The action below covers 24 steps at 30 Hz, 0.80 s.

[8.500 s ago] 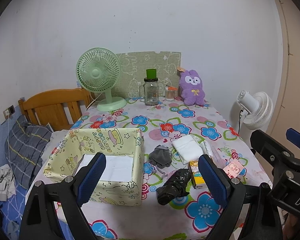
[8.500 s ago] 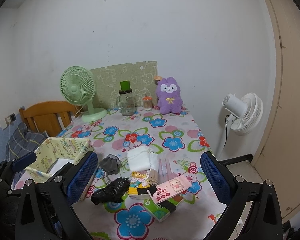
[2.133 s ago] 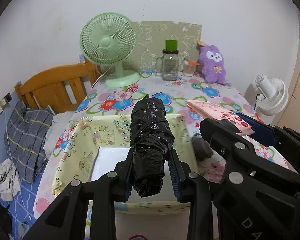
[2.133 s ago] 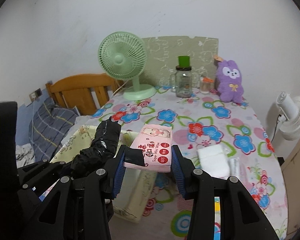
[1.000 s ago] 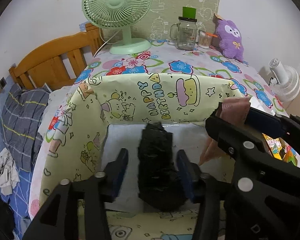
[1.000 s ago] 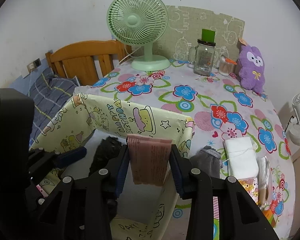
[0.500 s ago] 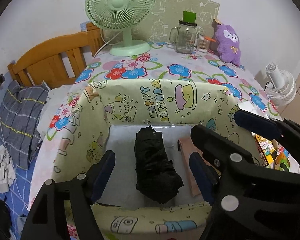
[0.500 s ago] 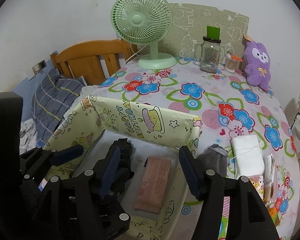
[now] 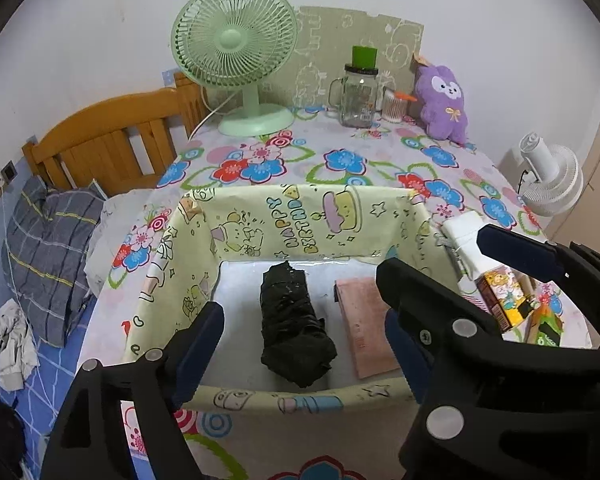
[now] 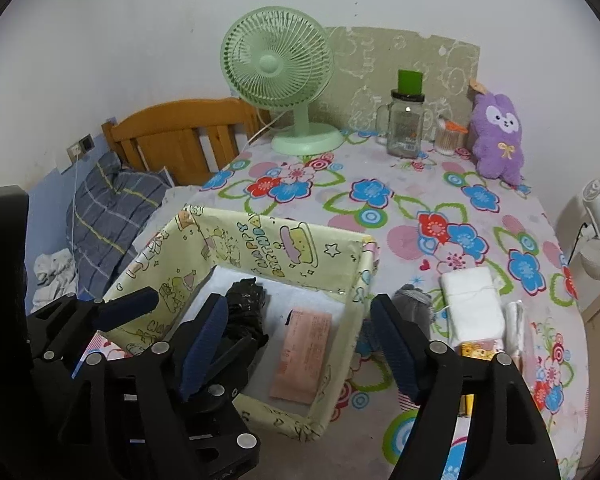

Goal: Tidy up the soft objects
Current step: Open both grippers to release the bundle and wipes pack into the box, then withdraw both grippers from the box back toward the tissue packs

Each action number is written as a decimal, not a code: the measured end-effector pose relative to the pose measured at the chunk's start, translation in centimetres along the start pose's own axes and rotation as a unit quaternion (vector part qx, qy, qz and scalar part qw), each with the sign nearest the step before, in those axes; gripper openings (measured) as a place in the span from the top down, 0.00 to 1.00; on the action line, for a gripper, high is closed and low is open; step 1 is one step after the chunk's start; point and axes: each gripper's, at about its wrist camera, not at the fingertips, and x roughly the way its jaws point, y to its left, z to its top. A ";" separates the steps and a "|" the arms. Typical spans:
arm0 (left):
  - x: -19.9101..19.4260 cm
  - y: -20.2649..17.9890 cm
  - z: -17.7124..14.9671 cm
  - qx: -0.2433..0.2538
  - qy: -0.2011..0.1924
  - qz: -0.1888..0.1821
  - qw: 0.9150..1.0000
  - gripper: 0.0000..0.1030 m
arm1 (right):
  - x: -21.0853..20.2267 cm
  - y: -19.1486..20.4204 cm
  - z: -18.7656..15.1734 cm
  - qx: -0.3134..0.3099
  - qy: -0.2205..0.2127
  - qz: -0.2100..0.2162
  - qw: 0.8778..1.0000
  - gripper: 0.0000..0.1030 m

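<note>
Both of your grippers stood over the yellow box (image 9: 300, 216) with nothing between the fingers: the left gripper (image 9: 300, 354) and the right gripper (image 10: 300, 350) had just been opening, and both were spread wide and empty. Two things lay on the box's white floor, side by side: one black bundle (image 9: 294, 328) under your left fingers and one pink packet (image 10: 302, 360) under your right, each with its long axis running away from you.

The soft things not yet boxed lay outside the box's right wall on the worktop (image 10: 420, 200): one grey cloth (image 10: 414, 304) just beside the wall, then one white folded cloth (image 10: 474, 302) further right. Your right gripper was the nearer to both, so the next reach probably fell to it.
</note>
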 end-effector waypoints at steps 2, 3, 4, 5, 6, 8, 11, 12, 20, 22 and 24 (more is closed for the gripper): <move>-0.5 -0.4 0.0 0.002 -0.005 0.001 1.000 0.18 | -0.6 -0.2 0.0 0.001 -0.004 -0.004 1.000 0.22; -0.8 -0.6 0.0 0.004 -0.009 0.002 1.000 0.18 | -0.8 -0.2 -0.1 0.001 -0.005 -0.005 1.000 0.22; -1.0 -0.7 0.1 0.005 -0.012 0.003 1.000 0.18 | -1.1 -0.3 -0.1 0.001 -0.008 -0.006 1.000 0.21; -1.2 -0.9 0.1 0.006 -0.014 0.002 1.000 0.17 | -1.5 -0.4 -0.1 0.002 -0.011 -0.008 1.000 0.21; -1.4 -1.1 0.2 0.007 -0.017 0.002 1.000 0.15 | -1.7 -0.5 -0.1 0.002 -0.012 -0.009 1.000 0.20; -2.0 -1.6 0.1 0.007 -0.024 0.004 1.000 0.11 | -2.5 -0.8 -0.1 0.004 -0.020 -0.012 1.000 0.18; -2.9 -2.3 0.1 0.010 -0.036 0.009 0.999 0.08 | -3.5 -1.3 -0.2 0.007 -0.032 -0.015 0.999 0.14; -3.2 -2.5 0.1 0.011 -0.040 0.009 0.999 0.07 | -3.7 -1.4 -0.2 0.008 -0.034 -0.015 0.999 0.13; -4.5 -4.3 0.0 0.021 -0.056 0.010 0.998 0.03 | -5.9 -2.8 -0.8 0.015 -0.053 -0.028 0.998 0.09; -4.8 -4.8 -0.1 0.024 -0.060 0.008 0.998 0.02 | -6.4 -3.2 -1.0 0.017 -0.059 -0.035 0.998 0.07; -5.2 -5.2 -0.1 0.027 -0.064 0.007 0.998 0.01 | -6.9 -3.5 -1.2 0.019 -0.065 -0.041 0.997 0.05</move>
